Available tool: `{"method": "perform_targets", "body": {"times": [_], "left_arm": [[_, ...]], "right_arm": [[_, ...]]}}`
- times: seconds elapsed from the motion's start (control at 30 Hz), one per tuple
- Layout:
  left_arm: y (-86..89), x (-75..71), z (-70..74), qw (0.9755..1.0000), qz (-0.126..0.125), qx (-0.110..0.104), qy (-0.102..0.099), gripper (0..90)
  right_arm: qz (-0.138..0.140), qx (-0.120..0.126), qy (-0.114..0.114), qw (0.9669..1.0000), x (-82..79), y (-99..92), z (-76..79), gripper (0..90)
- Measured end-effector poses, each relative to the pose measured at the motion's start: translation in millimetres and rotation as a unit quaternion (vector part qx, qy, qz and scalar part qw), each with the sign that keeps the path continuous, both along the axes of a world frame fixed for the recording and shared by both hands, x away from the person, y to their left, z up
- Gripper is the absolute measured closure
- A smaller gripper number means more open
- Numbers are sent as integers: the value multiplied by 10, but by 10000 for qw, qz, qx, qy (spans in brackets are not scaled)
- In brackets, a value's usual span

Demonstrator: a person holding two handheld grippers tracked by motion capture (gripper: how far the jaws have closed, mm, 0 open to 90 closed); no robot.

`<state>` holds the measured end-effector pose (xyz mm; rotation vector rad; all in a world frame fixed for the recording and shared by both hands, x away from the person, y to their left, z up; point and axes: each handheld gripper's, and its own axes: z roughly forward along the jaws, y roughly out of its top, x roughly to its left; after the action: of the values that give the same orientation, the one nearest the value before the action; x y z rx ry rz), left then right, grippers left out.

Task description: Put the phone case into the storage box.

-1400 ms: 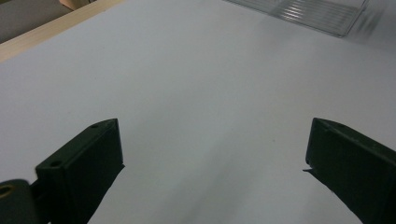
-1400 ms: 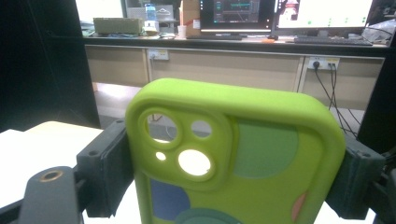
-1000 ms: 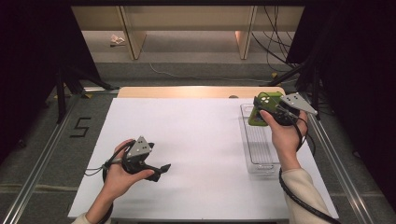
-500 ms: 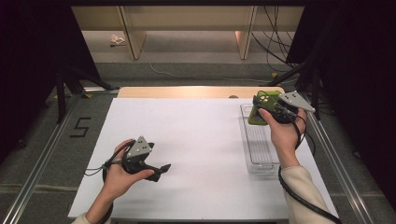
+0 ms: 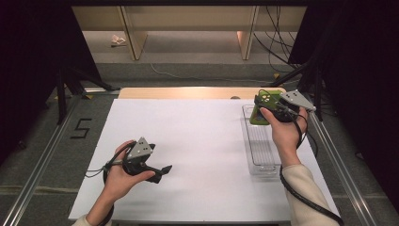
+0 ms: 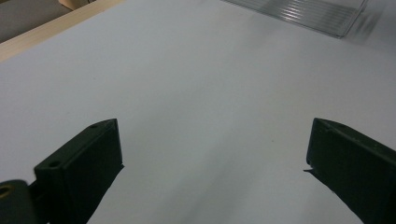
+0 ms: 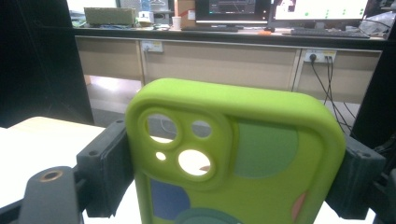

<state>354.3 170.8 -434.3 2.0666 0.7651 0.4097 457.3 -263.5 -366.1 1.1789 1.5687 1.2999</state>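
A lime-green phone case (image 7: 233, 158), with camera cut-outs near its top left corner and patches of darker green, blue and pink on its back, stands upright in the middle of the right gripper view; the right gripper (image 7: 231, 182) is clamped on it, one black jaw pressing each long side. In the high view the same case (image 5: 260, 109) sits in the right half of the frame, a little above mid-height, held above the far end of a clear plastic tray (image 5: 261, 146); the tray is long, narrow and ribbed, lying lengthwise along the right part of a white table (image 5: 202, 141). The right gripper (image 5: 274, 110) and the person's right hand (image 5: 284, 132) come in from the lower right, a black cable trailing down past a pale sleeve. At lower left of the high view the left hand (image 5: 117, 176) holds the left gripper (image 5: 164, 168) low over bare white surface; in the left gripper view its jaws stand wide apart with nothing between them, and a corner of the tray (image 6: 303, 14) shows at the upper right.
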Motion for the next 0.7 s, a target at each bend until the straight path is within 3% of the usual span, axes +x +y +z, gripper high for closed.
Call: {"method": "perform_targets", "body": {"times": [0.7], "left_arm": [[4,-1,6,10000,6,2,-10,33]], "right_arm": [[-31,-44,35,10000,94,27,26,177]]}}
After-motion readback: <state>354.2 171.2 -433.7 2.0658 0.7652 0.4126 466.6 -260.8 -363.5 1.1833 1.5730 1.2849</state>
